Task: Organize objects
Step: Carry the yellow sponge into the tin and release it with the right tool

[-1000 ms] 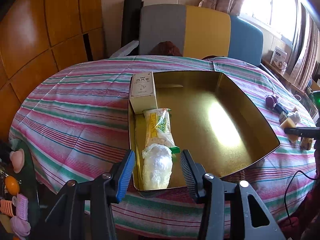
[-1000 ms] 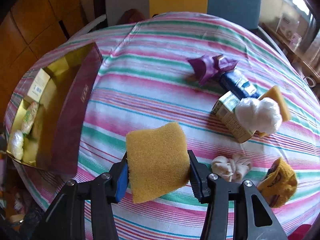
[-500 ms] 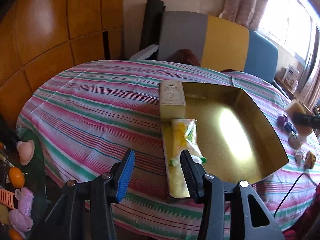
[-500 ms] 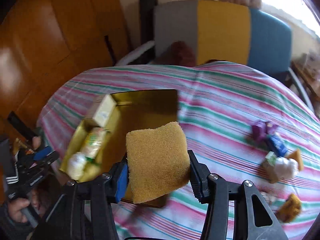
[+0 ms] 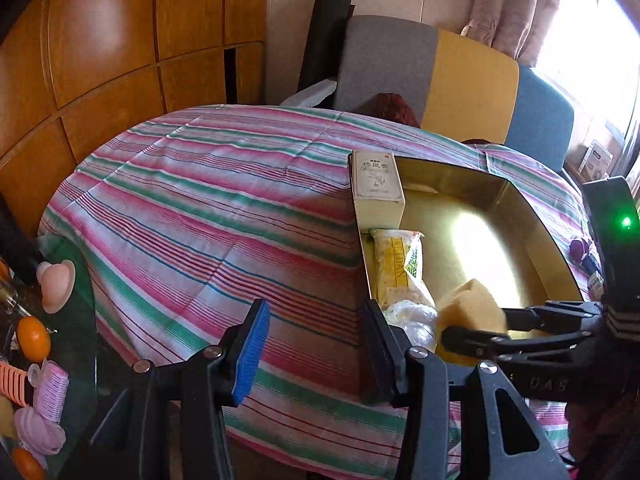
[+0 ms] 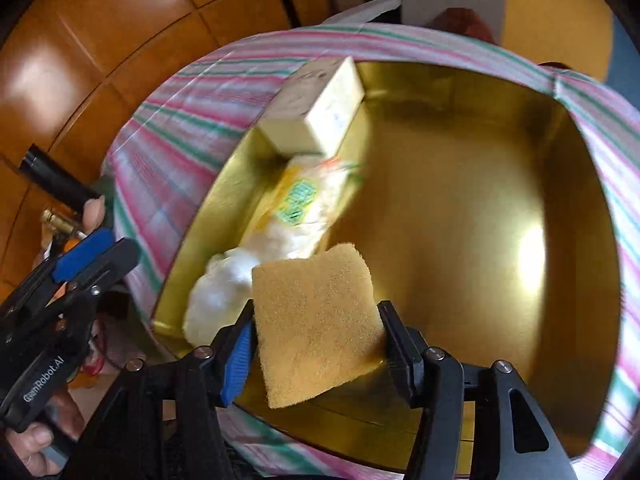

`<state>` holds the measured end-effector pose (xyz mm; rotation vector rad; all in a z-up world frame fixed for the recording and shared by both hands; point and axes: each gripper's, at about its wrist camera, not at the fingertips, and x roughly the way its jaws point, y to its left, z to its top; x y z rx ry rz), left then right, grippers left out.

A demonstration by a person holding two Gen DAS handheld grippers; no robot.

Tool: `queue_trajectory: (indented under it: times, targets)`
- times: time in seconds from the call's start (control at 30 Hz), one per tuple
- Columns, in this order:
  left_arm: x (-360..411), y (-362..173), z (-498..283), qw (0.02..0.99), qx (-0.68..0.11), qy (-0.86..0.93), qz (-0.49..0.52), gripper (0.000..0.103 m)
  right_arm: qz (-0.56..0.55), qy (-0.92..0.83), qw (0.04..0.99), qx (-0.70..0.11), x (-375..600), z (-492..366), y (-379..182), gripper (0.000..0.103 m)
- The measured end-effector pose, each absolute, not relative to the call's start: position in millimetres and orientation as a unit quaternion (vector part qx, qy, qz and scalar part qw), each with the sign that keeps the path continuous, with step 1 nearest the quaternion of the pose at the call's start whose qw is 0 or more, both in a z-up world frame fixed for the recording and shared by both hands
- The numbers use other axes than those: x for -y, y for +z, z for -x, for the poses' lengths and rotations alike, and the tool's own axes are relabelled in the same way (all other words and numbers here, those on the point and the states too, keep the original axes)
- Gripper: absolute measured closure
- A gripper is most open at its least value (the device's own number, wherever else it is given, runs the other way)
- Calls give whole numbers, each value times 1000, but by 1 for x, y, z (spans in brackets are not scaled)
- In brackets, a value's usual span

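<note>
A yellow sponge [image 6: 316, 320] sits between the fingers of my right gripper [image 6: 316, 312], whose jaws are opening while both pads still touch it. The sponge hangs low over the near left part of the gold tray [image 6: 460, 160]. Along the tray's left wall lie a cream box [image 6: 316, 108], a yellow snack packet [image 6: 304, 200] and a white plastic bundle [image 6: 224, 284]. In the left wrist view the sponge [image 5: 472, 304] and right gripper [image 5: 472, 320] reach in from the right over the tray [image 5: 520, 216]. My left gripper [image 5: 316, 308] is open and empty above the striped cloth, left of the tray.
The round table wears a pink and green striped cloth [image 5: 200, 200]. Grey, yellow and blue chairs [image 5: 472, 80] stand behind it. A purple wrapper [image 5: 580, 246] lies right of the tray. A low glass table [image 5: 80, 320] at left holds oranges and hair rollers.
The right gripper has swung left with the sponge, from the loose items on the cloth to over the tray. The left gripper has slid left, off the tray's near corner.
</note>
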<state>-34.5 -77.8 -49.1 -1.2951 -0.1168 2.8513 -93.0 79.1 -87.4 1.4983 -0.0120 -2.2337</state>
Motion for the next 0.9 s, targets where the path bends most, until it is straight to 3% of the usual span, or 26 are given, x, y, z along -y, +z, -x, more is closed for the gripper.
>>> queue_trajectory:
  times: [0.17, 0.3, 0.43, 0.9]
  targets:
    - [72, -51, 33, 9, 28, 910, 414, 55, -543, -803, 245, 28, -78, 91, -93, 42]
    - [67, -48, 31, 13, 21, 912, 410, 55, -535, -808, 240, 53, -90, 88, -91, 28]
    - [61, -43, 28, 16, 15, 915, 403, 55, -514, -823, 233, 66, -105, 80, -77, 22]
    - [33, -27, 18, 44, -14, 921, 388, 55, -449, -879, 155, 46, -179, 53, -26, 17]
